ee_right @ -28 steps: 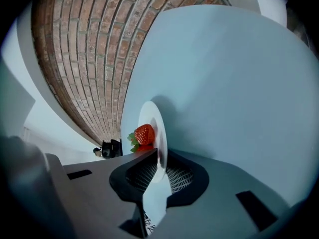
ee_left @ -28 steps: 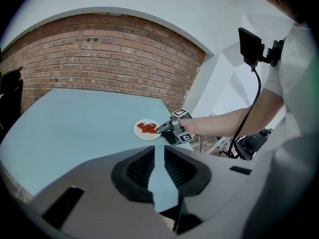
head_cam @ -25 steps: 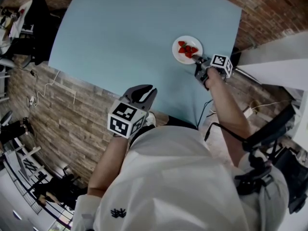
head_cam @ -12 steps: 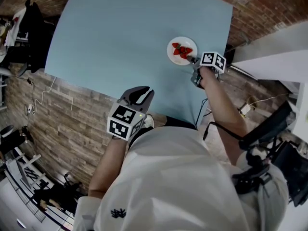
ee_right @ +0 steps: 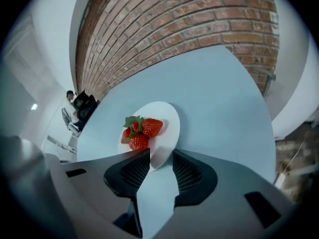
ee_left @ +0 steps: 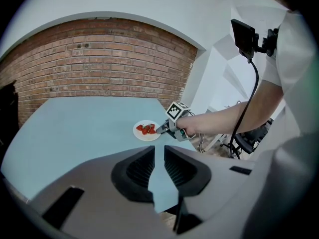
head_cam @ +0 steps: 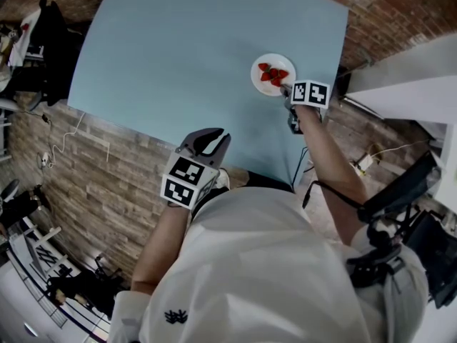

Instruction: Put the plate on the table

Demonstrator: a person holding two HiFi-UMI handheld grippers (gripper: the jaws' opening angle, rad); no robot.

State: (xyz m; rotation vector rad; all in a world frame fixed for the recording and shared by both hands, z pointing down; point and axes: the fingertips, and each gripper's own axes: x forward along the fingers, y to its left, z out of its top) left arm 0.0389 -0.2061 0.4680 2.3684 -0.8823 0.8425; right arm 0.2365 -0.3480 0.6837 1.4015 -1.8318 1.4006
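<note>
The blue table (head_cam: pixel 178 63) bears the white plate (ee_right: pixel 167 126) near its right edge, lying flat. Our right gripper (ee_right: pixel 160 157) stands open astride the rim; our left gripper (ee_left: pixel 158 156) is slightly open, empty. We judge the plate stiff, slick and breakable, best gripped at the rim and kept level for the strawberries (ee_right: pixel 142 132).

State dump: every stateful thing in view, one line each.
Round white plate: flat on the light blue table.
Red strawberries: piled on the plate.
Right claw: open, straddling the plate's near rim.
Left claw: narrowly open, empty, far from the plate.
</note>
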